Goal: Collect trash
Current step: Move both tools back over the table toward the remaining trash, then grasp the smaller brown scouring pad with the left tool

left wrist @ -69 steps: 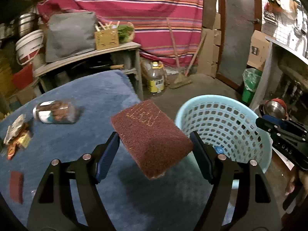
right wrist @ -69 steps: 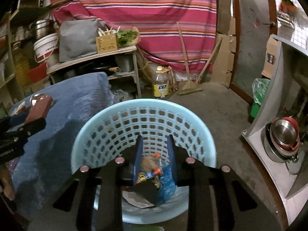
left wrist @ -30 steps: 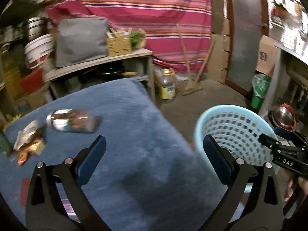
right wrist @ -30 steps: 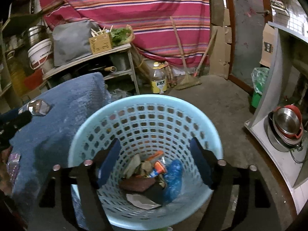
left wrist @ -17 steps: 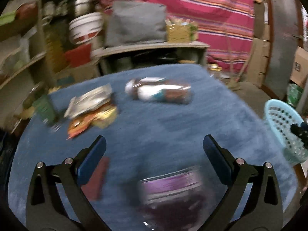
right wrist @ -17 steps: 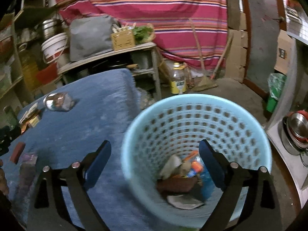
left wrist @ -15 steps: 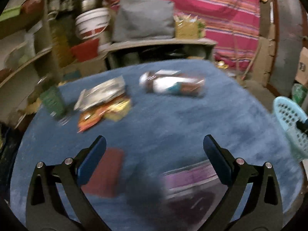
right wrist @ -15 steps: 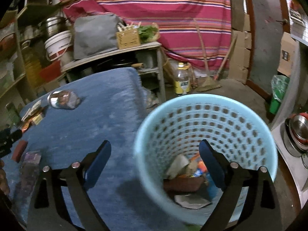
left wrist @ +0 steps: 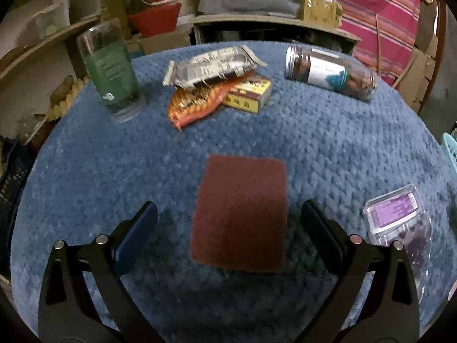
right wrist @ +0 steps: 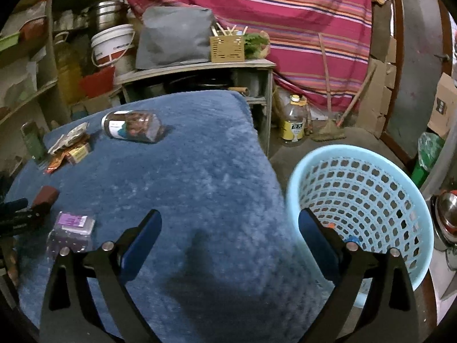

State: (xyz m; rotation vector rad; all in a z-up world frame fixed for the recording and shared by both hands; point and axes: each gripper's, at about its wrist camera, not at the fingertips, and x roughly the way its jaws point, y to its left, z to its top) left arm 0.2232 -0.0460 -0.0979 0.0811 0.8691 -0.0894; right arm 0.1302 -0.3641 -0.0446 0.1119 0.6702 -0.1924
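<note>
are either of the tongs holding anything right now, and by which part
Nothing is held. The left tongs stand open around the brown scouring pad, not touching it; the right tongs are opening over bare blue cloth.

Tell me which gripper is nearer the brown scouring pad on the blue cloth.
Left. The left gripper hangs over the scouring pad, open jaws on either side. The right gripper is off by the basket.

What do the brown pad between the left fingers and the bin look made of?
Brown pad: looks like coarse abrasive scouring fibre, matte and fuzzy-edged, lying flat on the blue cover; exact material uncertain. Bin: light blue moulded plastic, smooth with a slight sheen, walls perforated in a regular grid of holes.
</note>
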